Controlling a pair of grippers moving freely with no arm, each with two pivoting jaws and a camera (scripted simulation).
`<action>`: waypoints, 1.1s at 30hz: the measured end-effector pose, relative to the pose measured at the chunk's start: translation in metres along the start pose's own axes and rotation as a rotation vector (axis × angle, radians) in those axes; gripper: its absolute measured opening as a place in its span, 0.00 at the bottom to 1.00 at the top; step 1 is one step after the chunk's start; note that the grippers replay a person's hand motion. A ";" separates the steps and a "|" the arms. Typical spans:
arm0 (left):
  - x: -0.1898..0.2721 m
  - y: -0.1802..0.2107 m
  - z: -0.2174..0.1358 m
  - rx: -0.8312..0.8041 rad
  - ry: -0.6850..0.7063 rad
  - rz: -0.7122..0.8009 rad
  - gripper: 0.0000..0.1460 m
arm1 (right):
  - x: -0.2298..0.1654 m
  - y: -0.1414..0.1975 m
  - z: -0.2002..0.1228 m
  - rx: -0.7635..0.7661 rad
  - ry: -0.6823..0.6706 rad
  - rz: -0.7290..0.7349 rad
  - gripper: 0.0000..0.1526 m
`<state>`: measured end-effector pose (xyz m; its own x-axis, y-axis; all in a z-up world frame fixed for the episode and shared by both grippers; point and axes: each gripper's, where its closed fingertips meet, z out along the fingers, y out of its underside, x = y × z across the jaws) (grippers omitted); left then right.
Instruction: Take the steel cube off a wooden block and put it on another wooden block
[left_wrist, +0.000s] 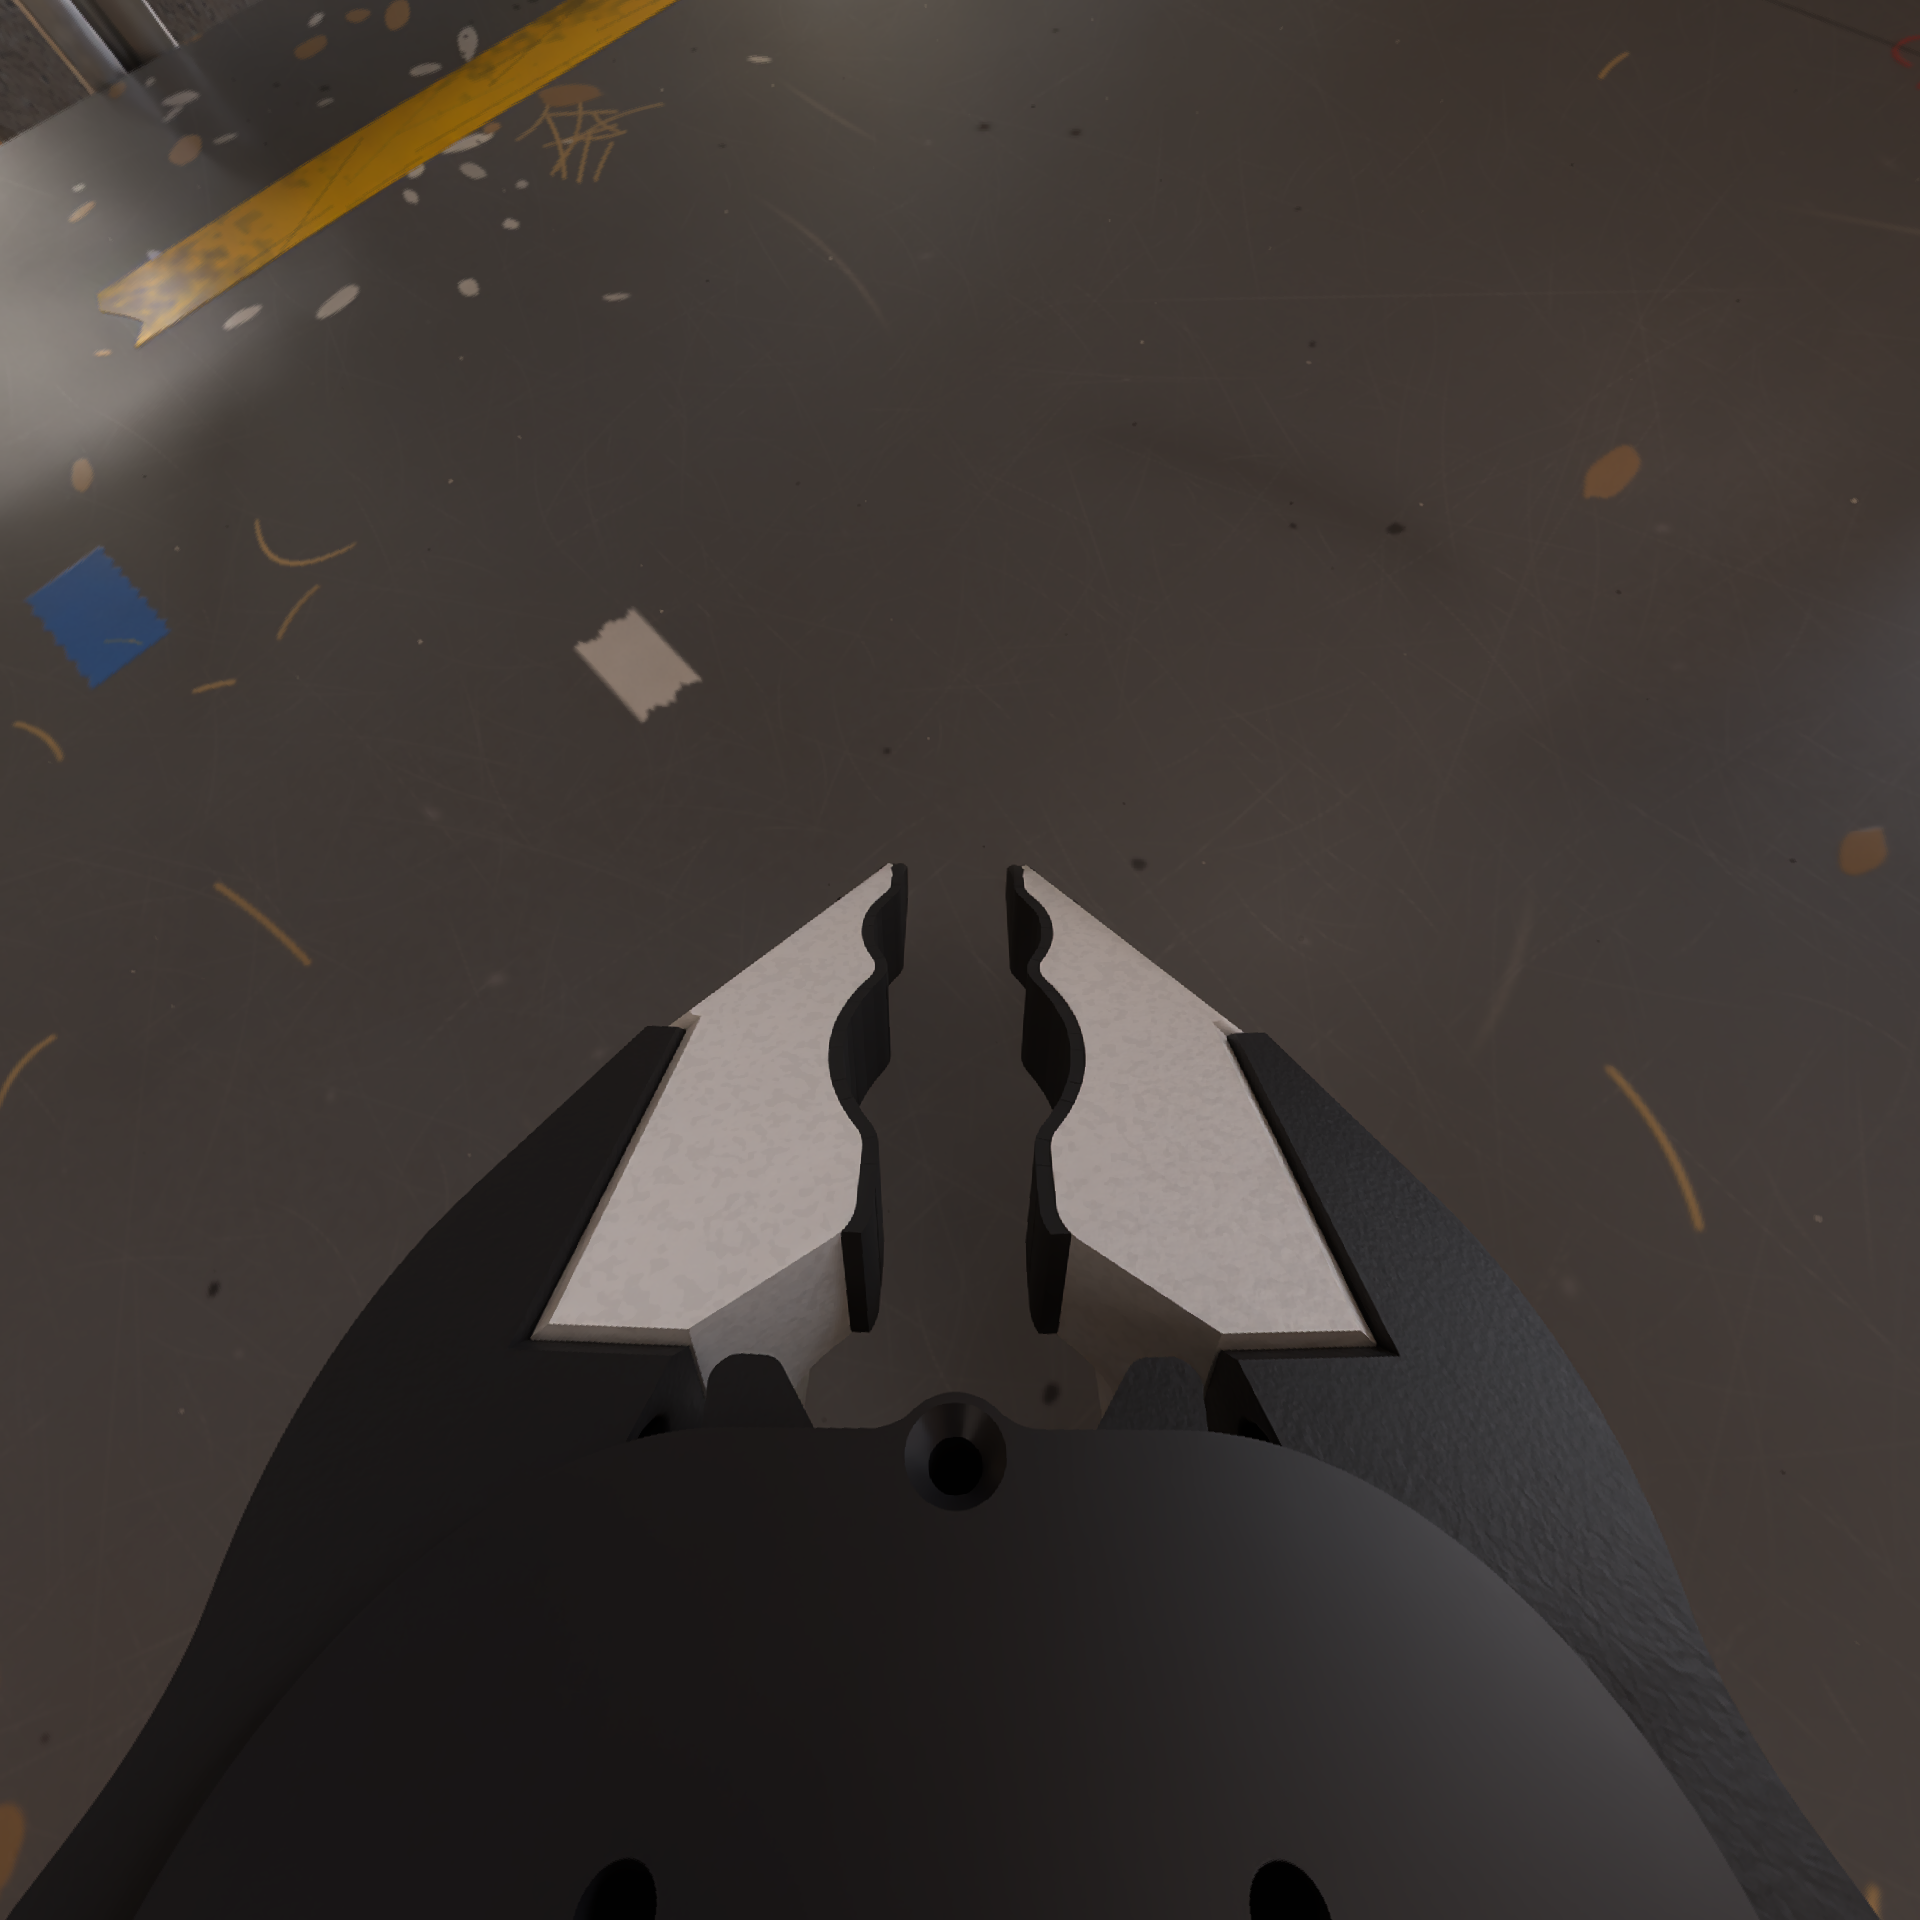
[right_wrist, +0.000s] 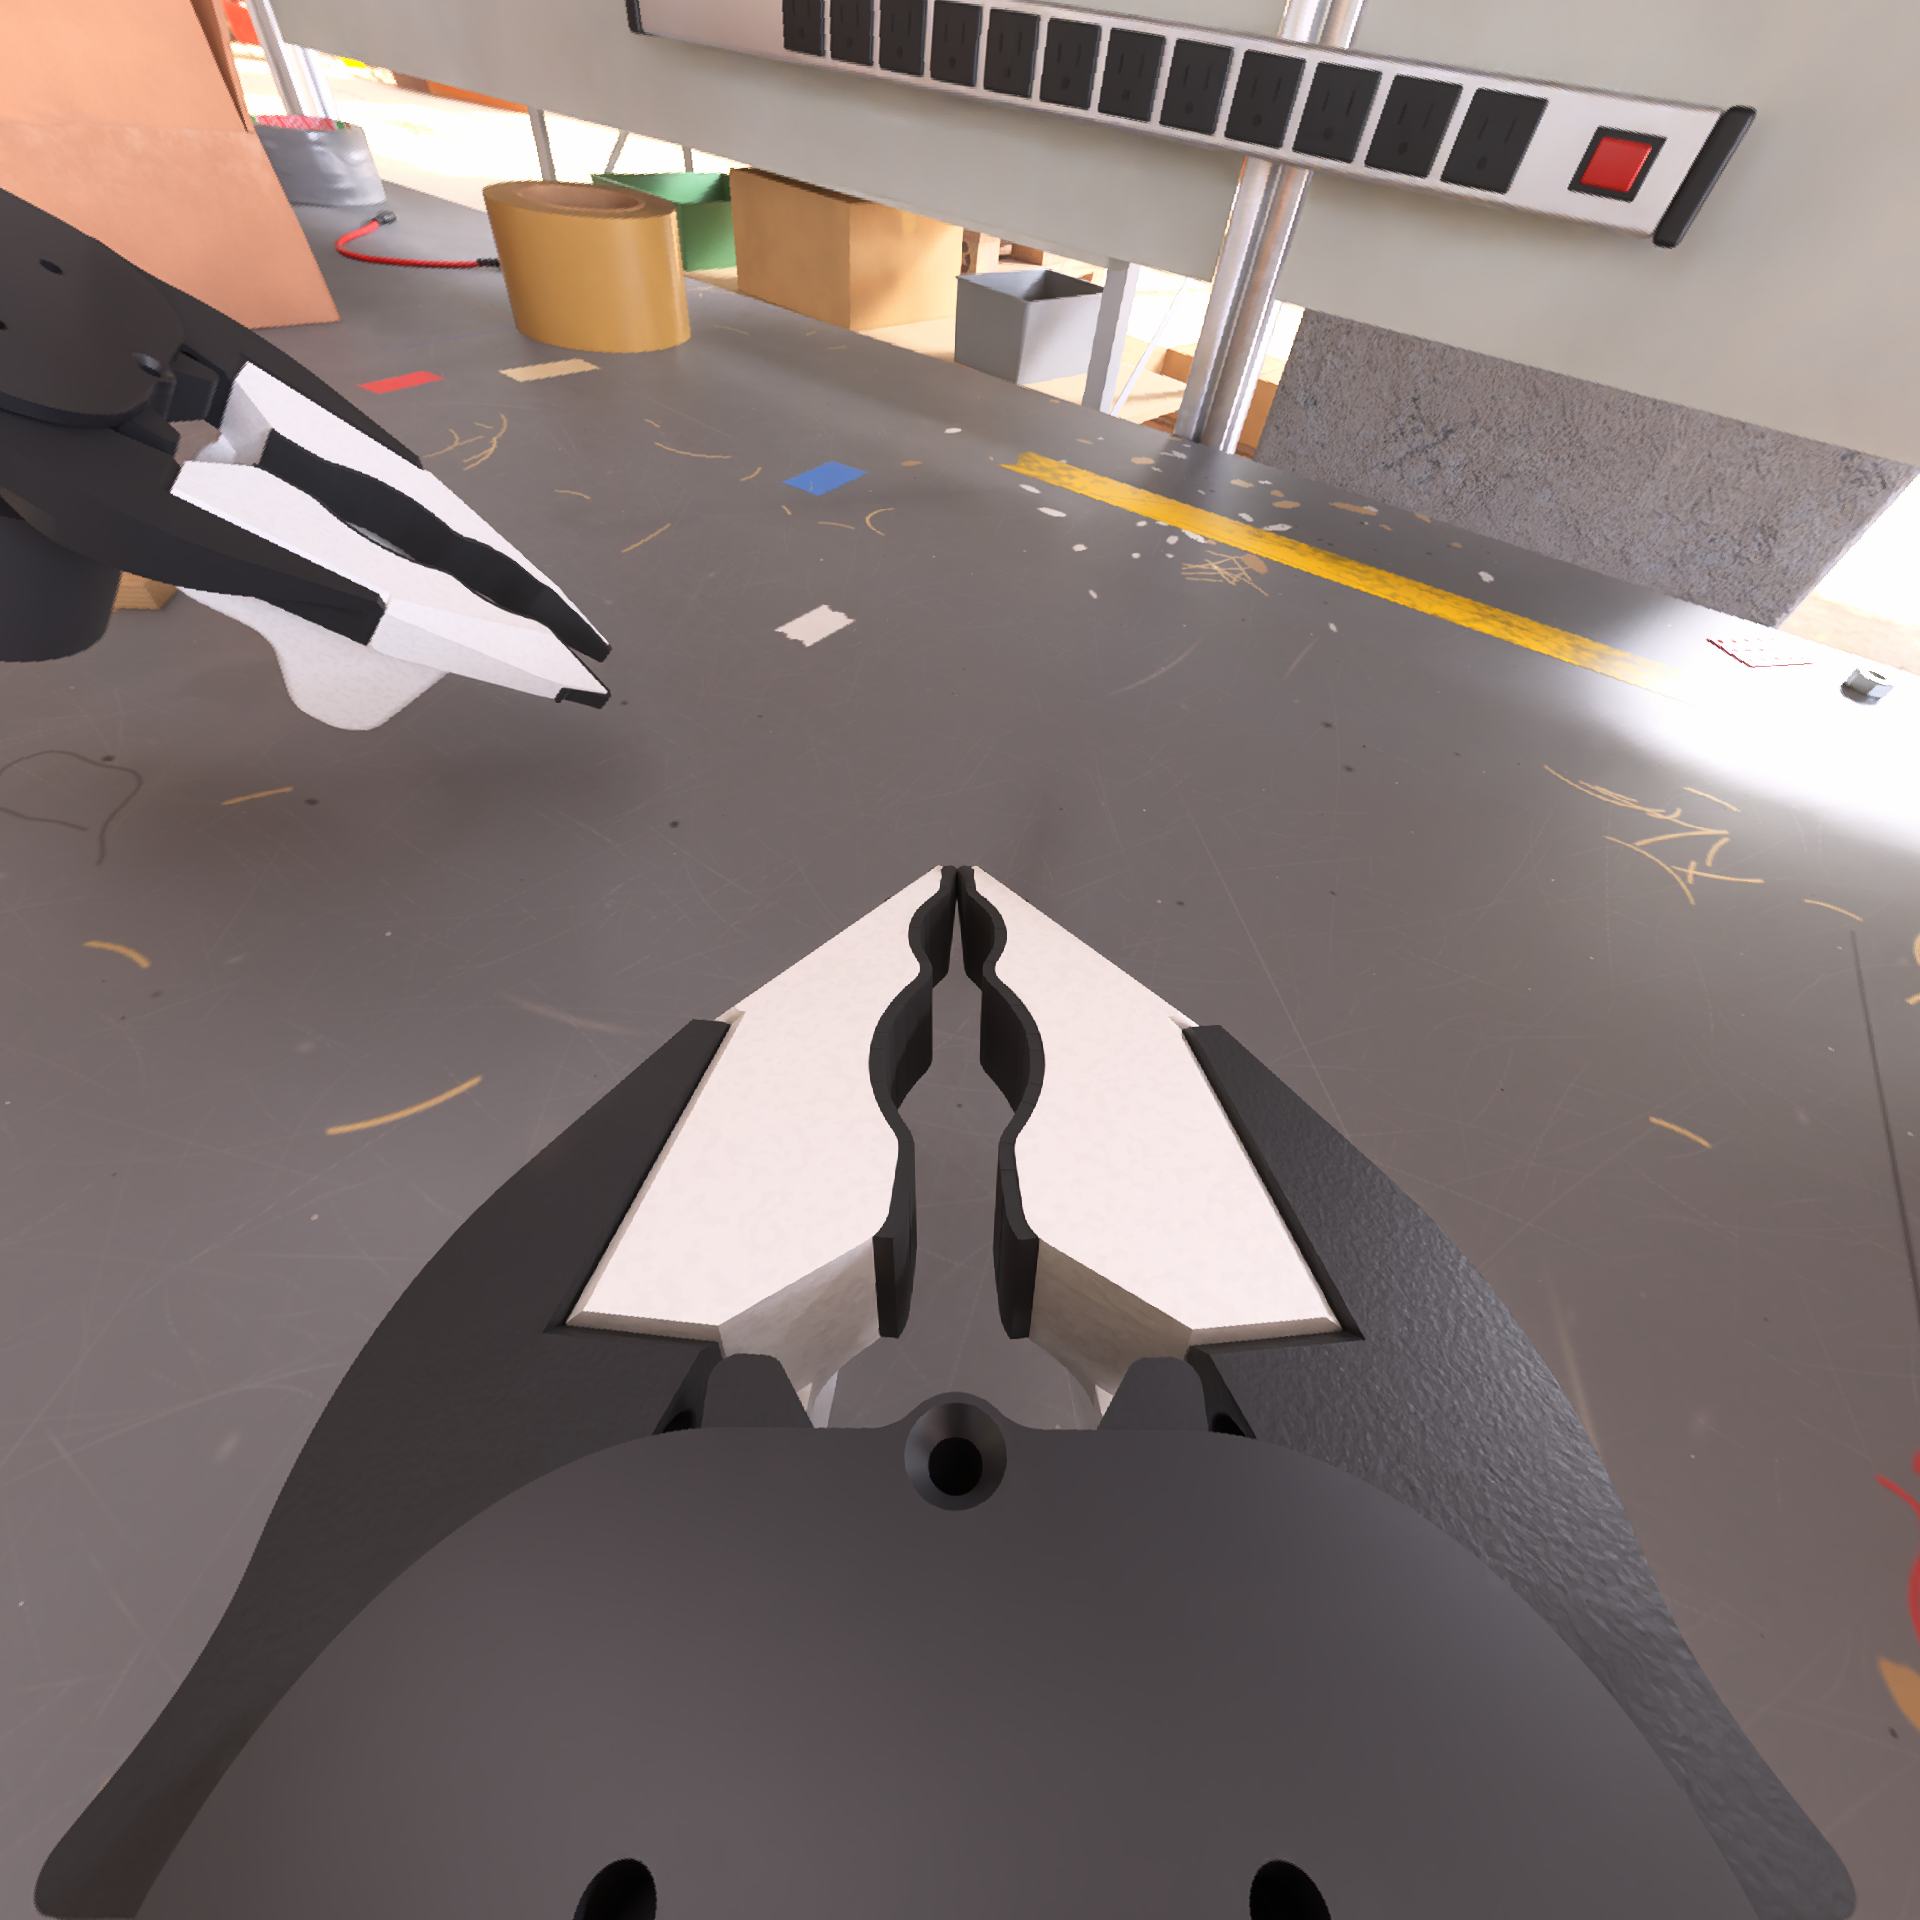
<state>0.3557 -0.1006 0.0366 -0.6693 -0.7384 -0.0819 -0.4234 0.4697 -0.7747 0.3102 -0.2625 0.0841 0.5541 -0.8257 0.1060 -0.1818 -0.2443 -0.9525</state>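
No steel cube shows in either view. My left gripper (left_wrist: 956, 873) is open by a narrow gap and empty, hovering over the dark grey tabletop (left_wrist: 1247, 623). It also shows in the right wrist view (right_wrist: 597, 670) at the left, pointing right, tips a little apart. A small tan sliver (right_wrist: 140, 592) behind it may be a wooden block; most of it is hidden. My right gripper (right_wrist: 956, 873) is shut with its tips touching and holds nothing, above the bare tabletop (right_wrist: 1143, 727).
At the table's back stand a brown tape roll (right_wrist: 587, 265), a cardboard box (right_wrist: 842, 244), a grey bin (right_wrist: 1023, 322) and an orange board (right_wrist: 135, 156). A power strip (right_wrist: 1195, 94) hangs above. A yellow stripe (right_wrist: 1351, 571) and a small metal nut (right_wrist: 1865, 686) are at the right.
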 end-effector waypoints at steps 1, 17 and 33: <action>-0.001 -0.001 0.001 0.000 -0.001 0.005 0.13 | 0.000 0.000 0.000 0.003 0.000 0.002 0.00; -0.046 -0.006 -0.100 0.069 -0.165 0.067 0.18 | -0.001 -0.006 -0.008 0.045 -0.010 0.012 0.00; -0.128 0.139 -0.144 -0.654 -0.154 0.152 0.42 | -0.010 -0.017 -0.014 0.087 -0.059 0.029 0.00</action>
<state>0.2944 0.1285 0.0297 -0.6764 -0.6790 -0.2854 -0.6456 0.7330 -0.2142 0.2962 -0.2579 0.1030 0.5969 -0.7998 0.0633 -0.1287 -0.1733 -0.9764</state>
